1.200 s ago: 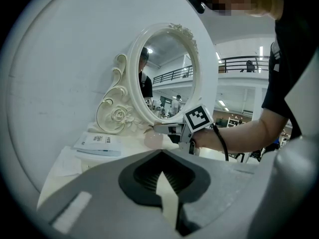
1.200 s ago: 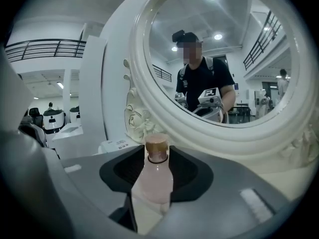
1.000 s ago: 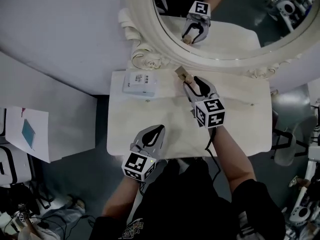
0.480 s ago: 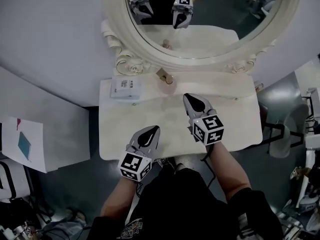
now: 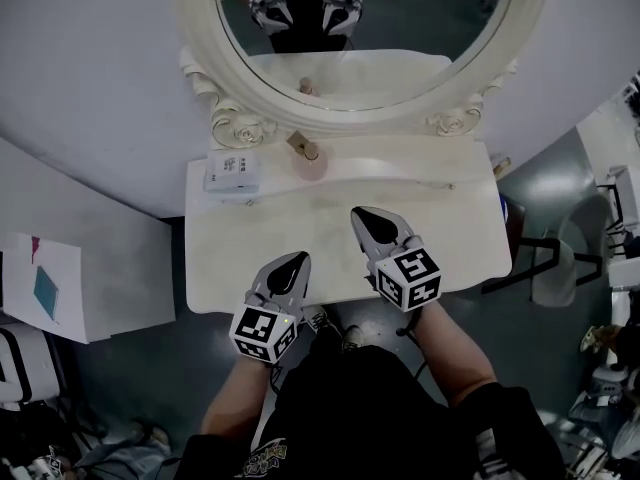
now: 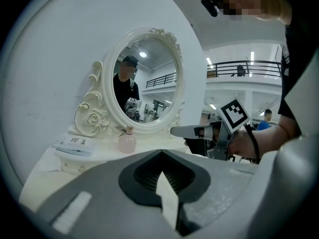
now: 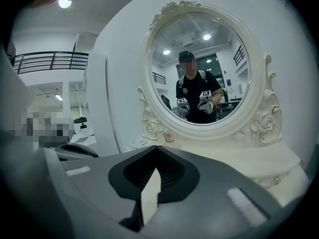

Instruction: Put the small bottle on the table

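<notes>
Backed away from the mirror (image 5: 340, 118), the right gripper (image 5: 358, 214) has left the small bottle (image 5: 308, 158), which it stood at a second ago, and now sits well short of it, toward the person's side of the dressing table (image 5: 450, 218). Its jaws are pressed together with nothing between them, as the right gripper view (image 7: 157, 149) shows. The left gripper (image 5: 299, 261), also drawn a little farther from the mirror, has its jaws together and empty too (image 6: 160, 153).

The small bottle stands upright on the table at the foot of the mirror, just below the frame's lower edge, touched by neither gripper. Its pink body is capped, and what it contains cannot be made out. From the left gripper view the whole bottle (image 6: 127, 141) shows; from the right gripper view only its cap and shoulder (image 7: 168, 136) rise above the gripper's body.

A white box (image 5: 232, 171) lies flat at the mirror's lower left corner, closed, its print too small to read. The head view cuts off the mirror's top, and the glass repeats both grippers and the bottle. The right gripper (image 6: 175, 131) crosses the left gripper view below the mirror.
</notes>
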